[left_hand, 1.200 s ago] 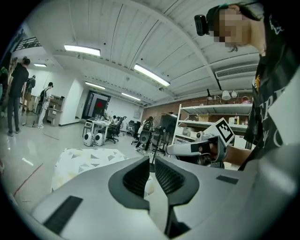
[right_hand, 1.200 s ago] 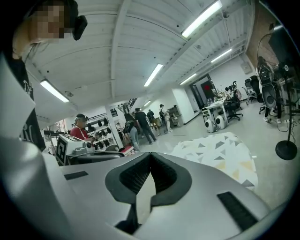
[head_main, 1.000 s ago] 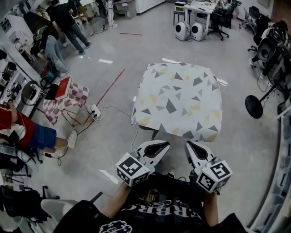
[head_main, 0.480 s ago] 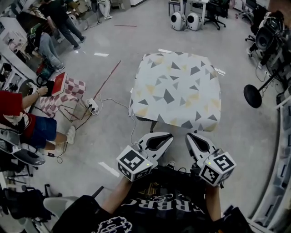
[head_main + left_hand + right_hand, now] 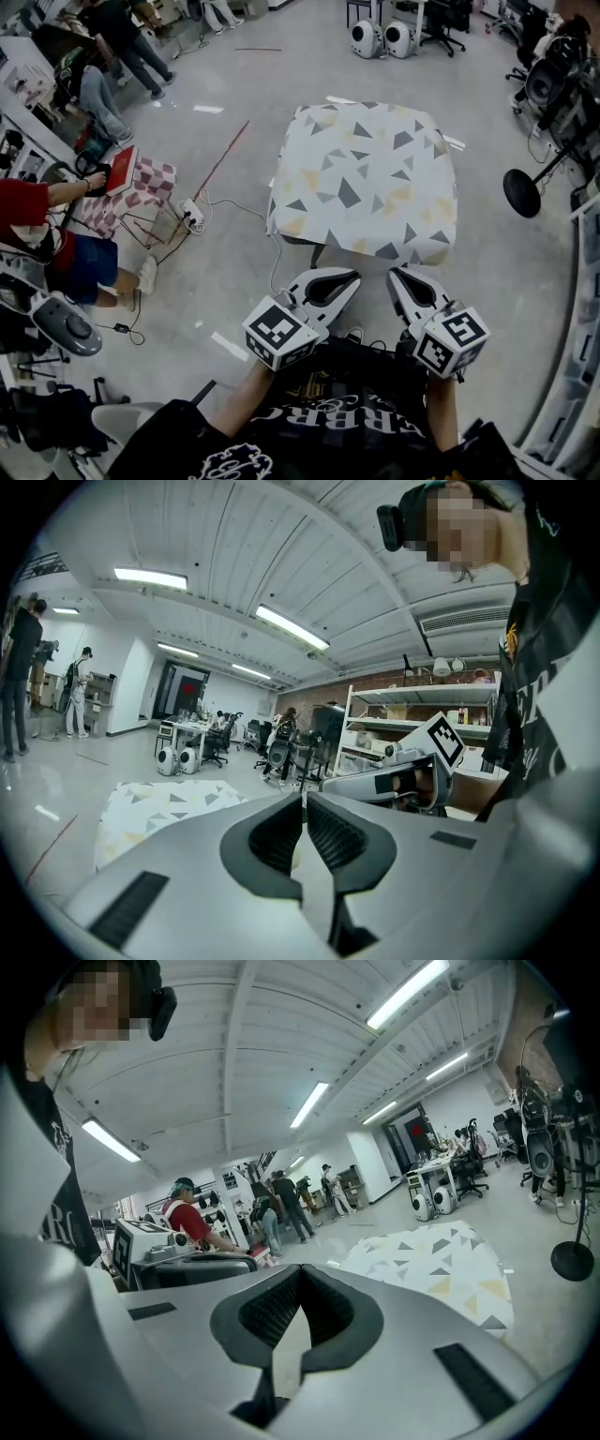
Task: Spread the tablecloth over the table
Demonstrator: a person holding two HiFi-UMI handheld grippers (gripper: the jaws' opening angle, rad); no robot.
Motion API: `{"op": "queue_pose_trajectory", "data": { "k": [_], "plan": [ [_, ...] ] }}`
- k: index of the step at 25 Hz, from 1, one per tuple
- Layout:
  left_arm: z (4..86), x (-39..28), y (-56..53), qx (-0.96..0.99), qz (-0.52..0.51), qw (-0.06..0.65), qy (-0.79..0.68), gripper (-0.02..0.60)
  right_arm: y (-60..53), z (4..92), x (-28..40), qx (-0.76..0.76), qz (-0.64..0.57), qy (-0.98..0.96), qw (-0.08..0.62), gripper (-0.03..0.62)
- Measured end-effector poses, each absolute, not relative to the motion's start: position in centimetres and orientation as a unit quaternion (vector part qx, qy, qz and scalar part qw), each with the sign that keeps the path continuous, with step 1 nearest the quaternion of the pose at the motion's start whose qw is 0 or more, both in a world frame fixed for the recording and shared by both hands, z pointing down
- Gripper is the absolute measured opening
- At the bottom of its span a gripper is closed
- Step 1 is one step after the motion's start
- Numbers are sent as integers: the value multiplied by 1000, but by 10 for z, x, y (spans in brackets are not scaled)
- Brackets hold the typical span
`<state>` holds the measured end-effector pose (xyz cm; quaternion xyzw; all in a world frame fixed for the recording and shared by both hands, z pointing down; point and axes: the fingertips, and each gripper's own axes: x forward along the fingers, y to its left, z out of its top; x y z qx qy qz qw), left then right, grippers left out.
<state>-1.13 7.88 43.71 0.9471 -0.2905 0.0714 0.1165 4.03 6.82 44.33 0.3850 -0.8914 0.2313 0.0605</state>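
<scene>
A white tablecloth (image 5: 366,183) printed with grey and yellow triangles lies spread flat over a square table, its edges hanging down the sides. The same cloth shows low and left in the left gripper view (image 5: 159,803) and to the right in the right gripper view (image 5: 436,1260). My left gripper (image 5: 352,277) and right gripper (image 5: 398,275) are held side by side near my body, just short of the table's near edge and apart from the cloth. Both have their jaws shut with nothing between them.
Cables and a power strip (image 5: 194,223) lie on the floor left of the table. A checkered stool with a red book (image 5: 127,178) stands farther left, near people (image 5: 112,47). A floor fan base (image 5: 522,192) sits right; two white round robots (image 5: 380,39) stand beyond.
The view has shifted slightly, so the table sits a little higher in the picture. Both grippers stay shut and close to my body.
</scene>
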Motion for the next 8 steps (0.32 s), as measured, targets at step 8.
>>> {"op": "queue_pose_trajectory", "data": {
  "k": [8],
  "plan": [
    [436, -11, 78, 947, 67, 117, -290, 32, 68, 454, 47, 391, 242, -886, 58, 14]
  ]
}}
